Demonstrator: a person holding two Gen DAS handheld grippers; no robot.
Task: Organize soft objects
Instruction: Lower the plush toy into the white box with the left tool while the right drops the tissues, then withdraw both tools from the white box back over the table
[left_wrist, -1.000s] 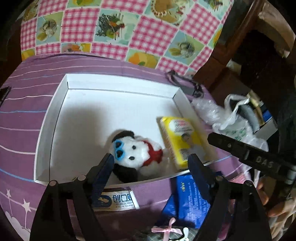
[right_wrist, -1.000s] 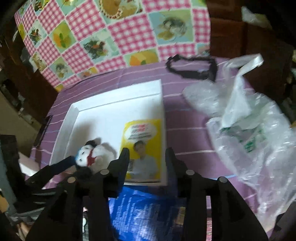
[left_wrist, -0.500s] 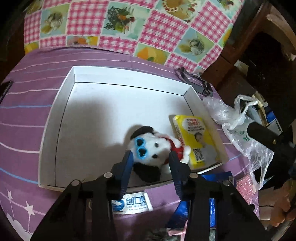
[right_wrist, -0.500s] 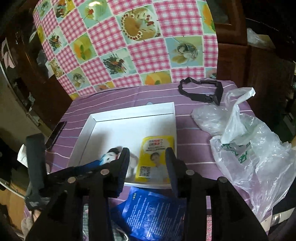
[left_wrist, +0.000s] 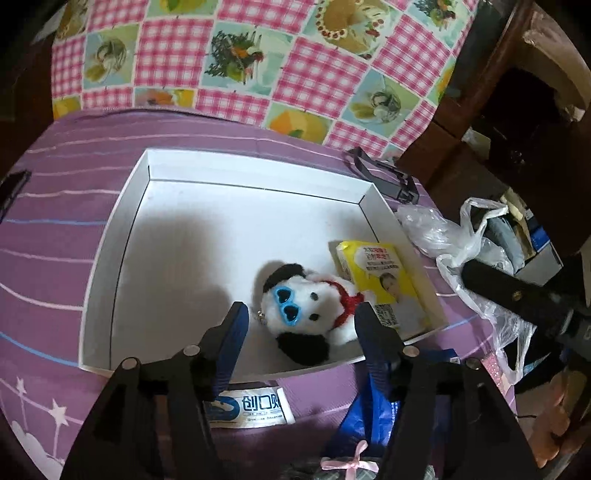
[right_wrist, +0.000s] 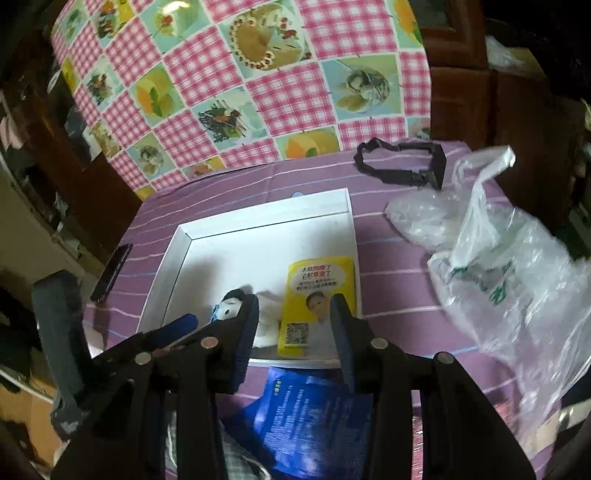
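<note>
A: Purple striped cloth (left_wrist: 74, 206), checkered drape behind?
B: Yes. White plush dog (left_wrist: 310, 306) (blue heart glasses) lies in the white box (left_wrist: 110, 258), five o'clock corner; left gripper (left_wrist: 299, 325) opening, untouched.

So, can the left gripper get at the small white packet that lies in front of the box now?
Probably yes. The left gripper, its jaws opening and empty, hangs just above the white packet, which lies bare on the purple cloth outside the white box.

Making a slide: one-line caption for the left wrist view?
Left claw opening above a plush dog lying beside a yellow packet in the white tray.
</note>
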